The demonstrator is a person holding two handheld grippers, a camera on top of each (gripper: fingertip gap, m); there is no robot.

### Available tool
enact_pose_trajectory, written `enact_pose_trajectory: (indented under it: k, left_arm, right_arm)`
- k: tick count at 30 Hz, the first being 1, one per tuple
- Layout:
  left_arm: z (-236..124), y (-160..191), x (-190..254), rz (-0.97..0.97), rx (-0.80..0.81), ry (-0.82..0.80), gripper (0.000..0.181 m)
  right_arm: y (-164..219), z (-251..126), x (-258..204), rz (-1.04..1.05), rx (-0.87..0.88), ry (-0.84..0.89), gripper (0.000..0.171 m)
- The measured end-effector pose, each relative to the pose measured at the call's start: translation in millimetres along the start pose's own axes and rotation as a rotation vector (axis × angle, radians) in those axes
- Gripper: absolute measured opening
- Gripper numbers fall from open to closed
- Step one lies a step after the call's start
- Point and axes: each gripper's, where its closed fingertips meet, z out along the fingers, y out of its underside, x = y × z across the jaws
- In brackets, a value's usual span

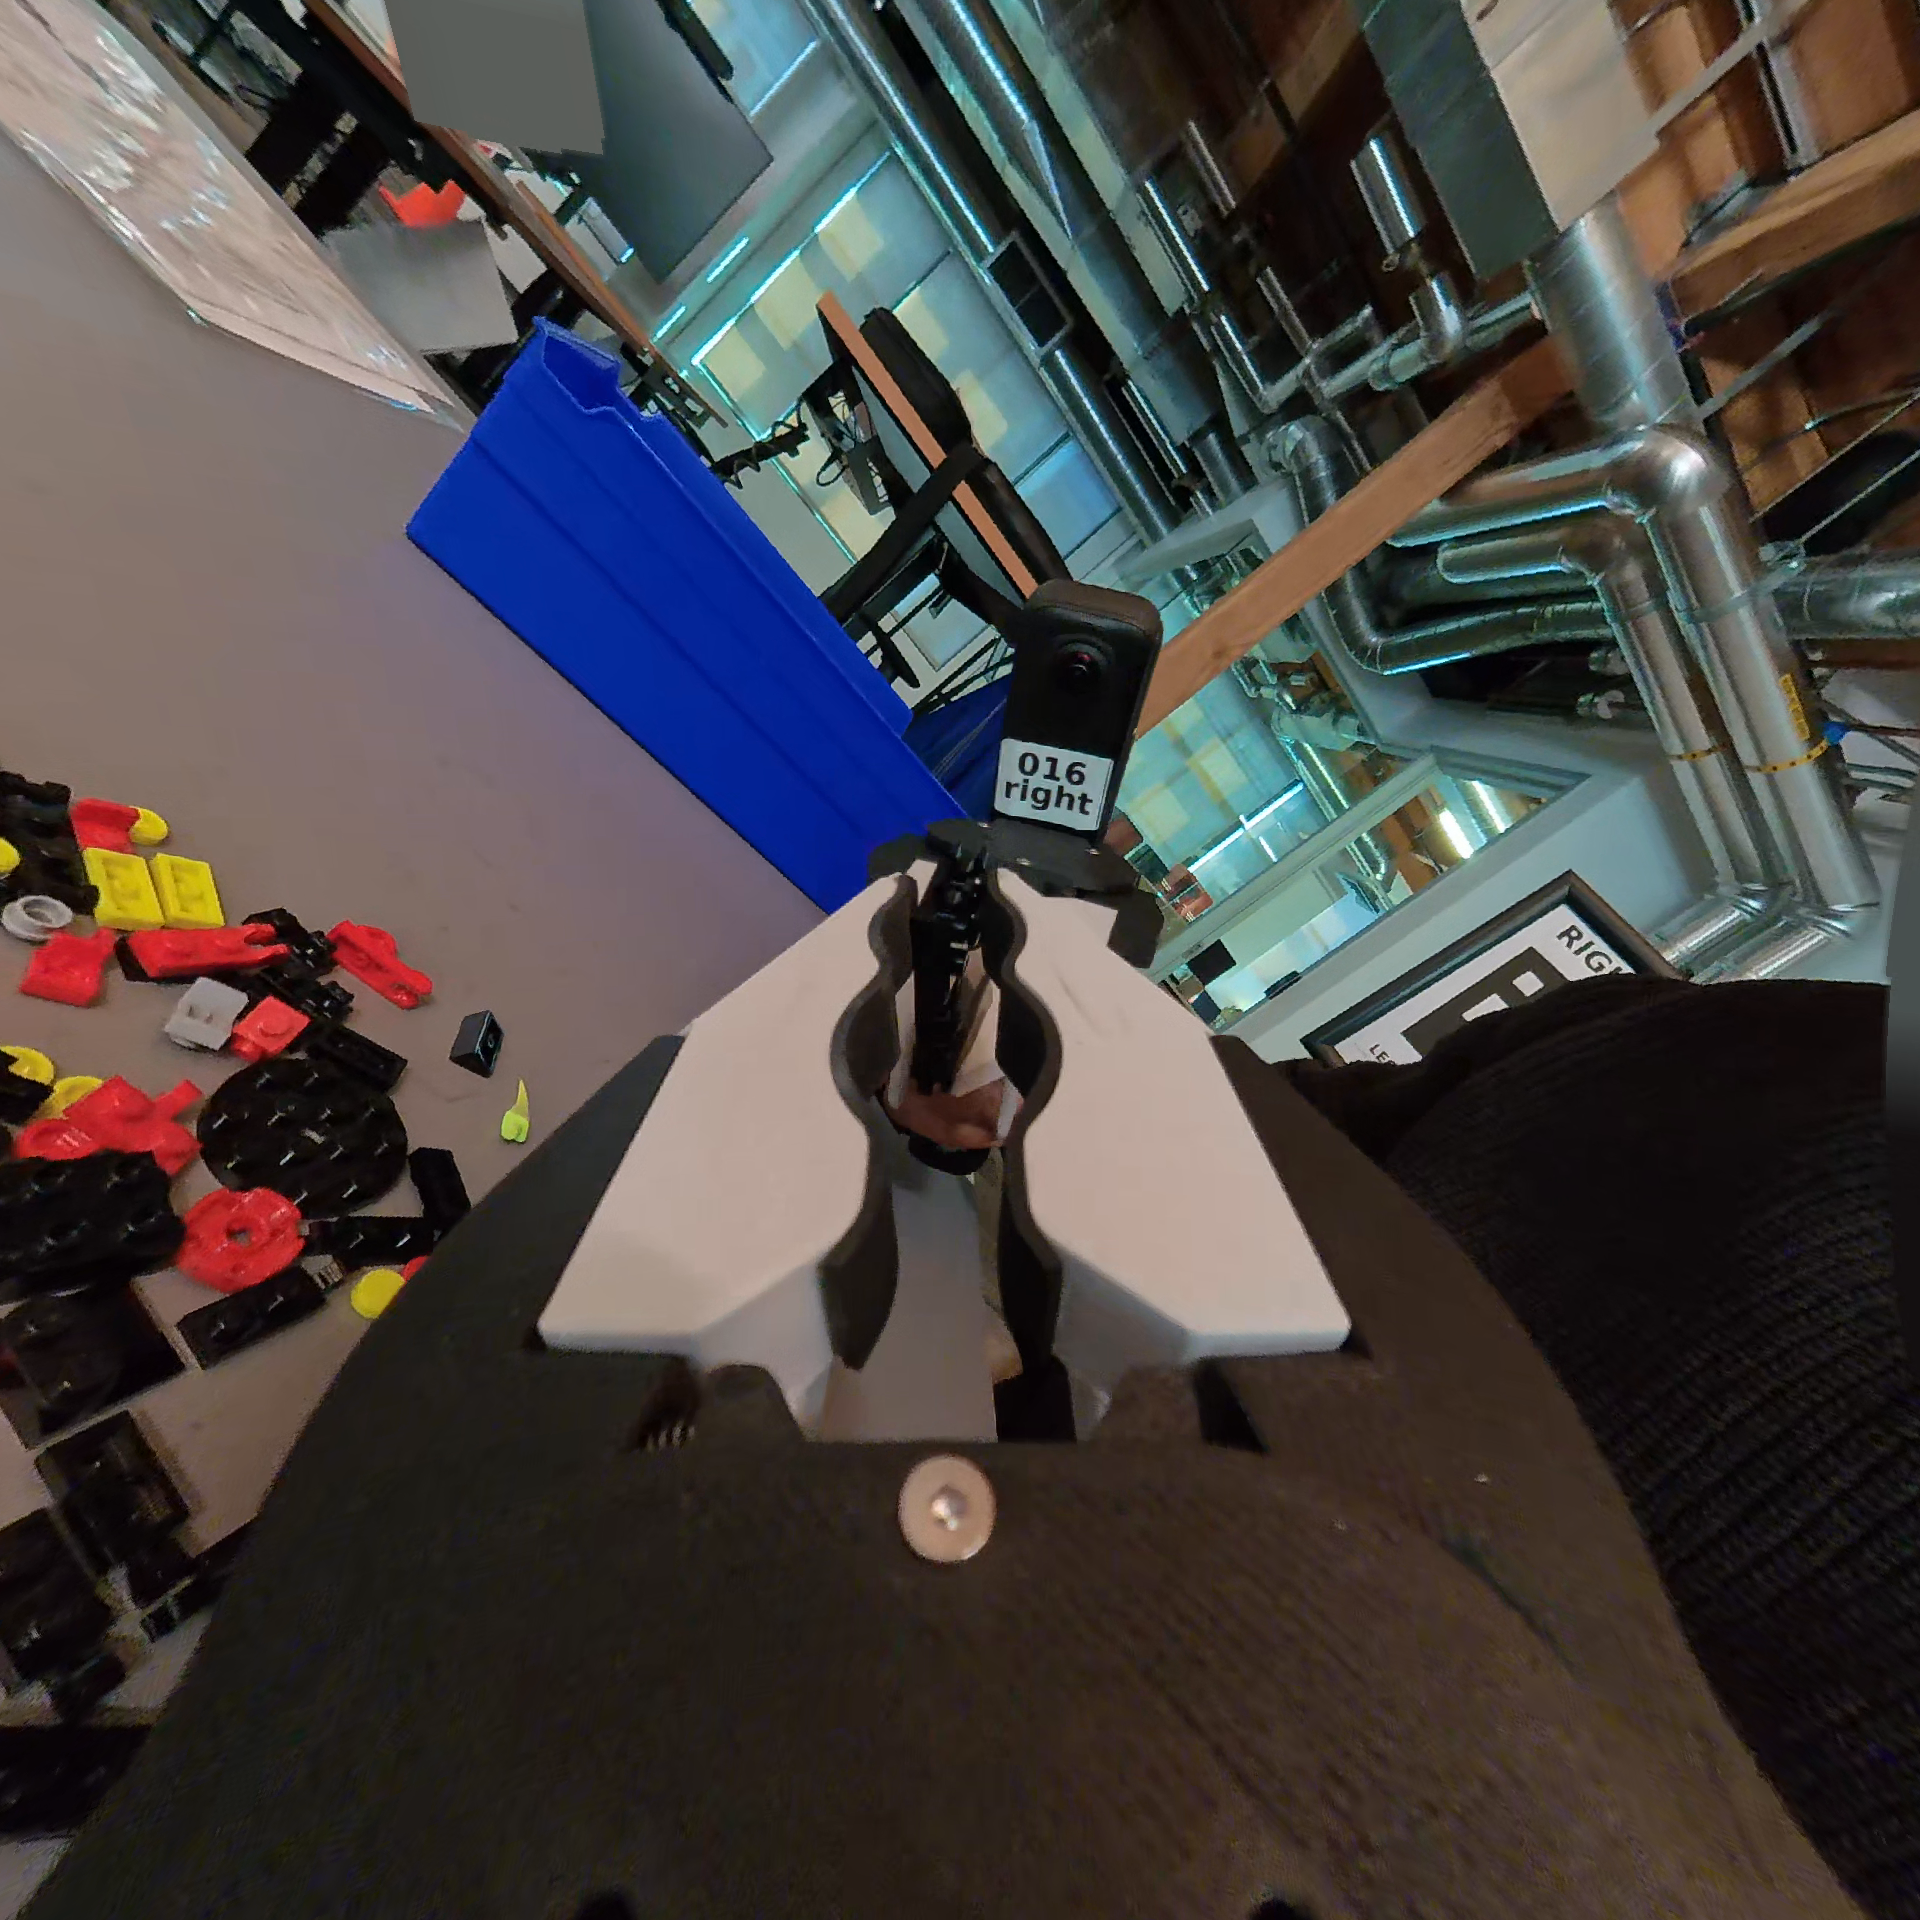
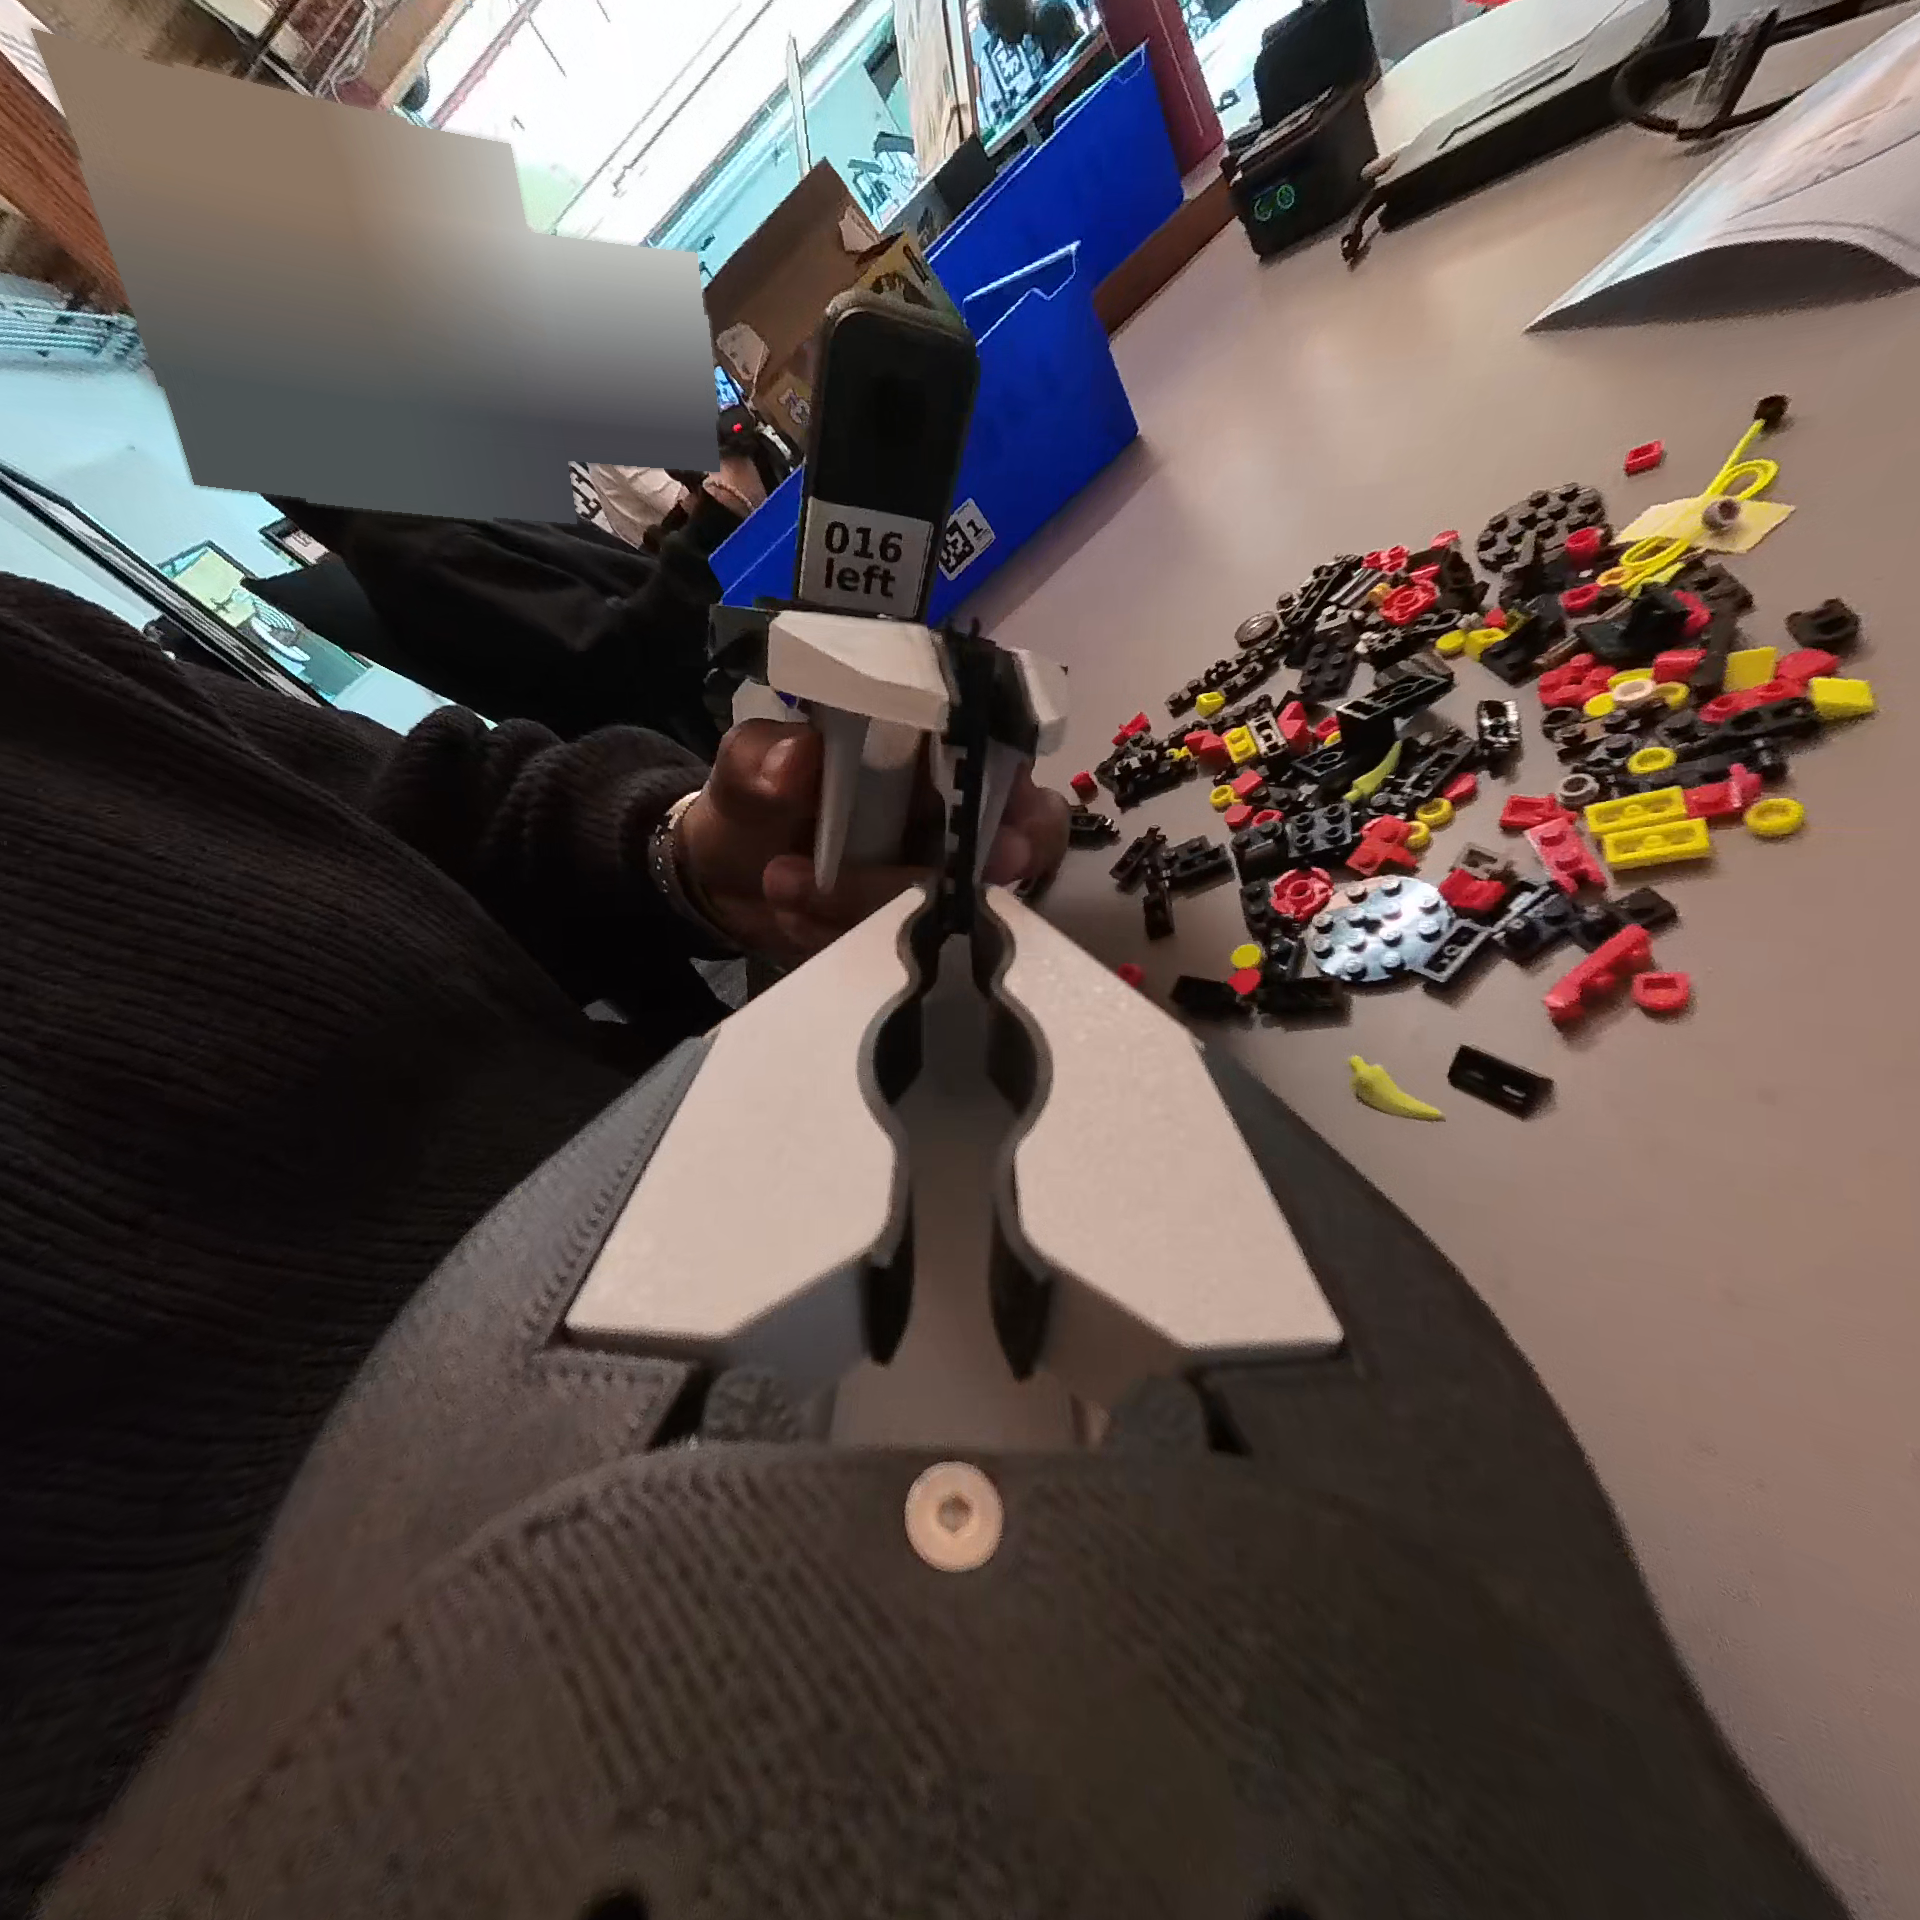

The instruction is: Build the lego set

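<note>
Both grippers (image 1: 951,904) (image 2: 954,904) meet above a smooth grey table (image 2: 1455,1299), jaws apparently pinching one studded black strip (image 2: 964,800); glossy bricks (image 2: 1507,769) scatter beside a blue bin (image 1: 644,623).

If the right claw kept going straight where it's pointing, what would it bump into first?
Probably the left claw. Both are shut on the same long black lego piece, held up off the table, facing each other. Depth is hard to judge, but nothing else shows between them.
</note>
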Motion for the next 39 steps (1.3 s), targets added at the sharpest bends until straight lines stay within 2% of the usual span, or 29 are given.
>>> enact_pose_trajectory:
  k: [5,13,16,19,21,26,31,39]
  left_arm:
    - [-0.9,0.6,-6.4,-0.028,-0.001,-0.025,0.011]
    - [-3.1,0.9,-13.7,-0.129,0.018,-0.023,0.006]
    - [-3.8,0.3,-16.2,-0.177,0.032,-0.017,0.006]
    - [-4.1,2.8,-23.1,-0.201,0.026,-0.048,0.006]
    - [-3.8,4.9,-26.3,-0.214,0.017,-0.062,0.006]
    - [-1.9,10.4,-29.2,-0.223,-0.006,-0.08,0.006]
    - [-0.1,14.9,-28.5,-0.219,-0.027,-0.08,0.006]
    - [1.8,17.6,-29.0,-0.205,-0.053,-0.1,0.007]
  right_arm:
    - [-5.1,-8.4,7.8,0.002,0.023,0.028,0.004]
    - [-18.4,-20.7,20.2,-0.114,0.07,0.144,0.008]
    - [-20.1,-21.8,22.7,-0.293,0.04,0.253,0.013]
    - [-18.5,-20.1,27.6,-0.56,-0.042,0.426,0.03]
    - [-13.7,-17.1,29.6,-0.738,-0.119,0.519,0.034]
    - [-1.9,-7.9,27.4,-1.007,-0.236,0.614,0.03]
    - [-2.6,-9.2,28.1,-1.014,-0.233,0.62,0.015]
    - [-1.1,-13.4,29.0,-0.9,-0.228,0.55,0.014]
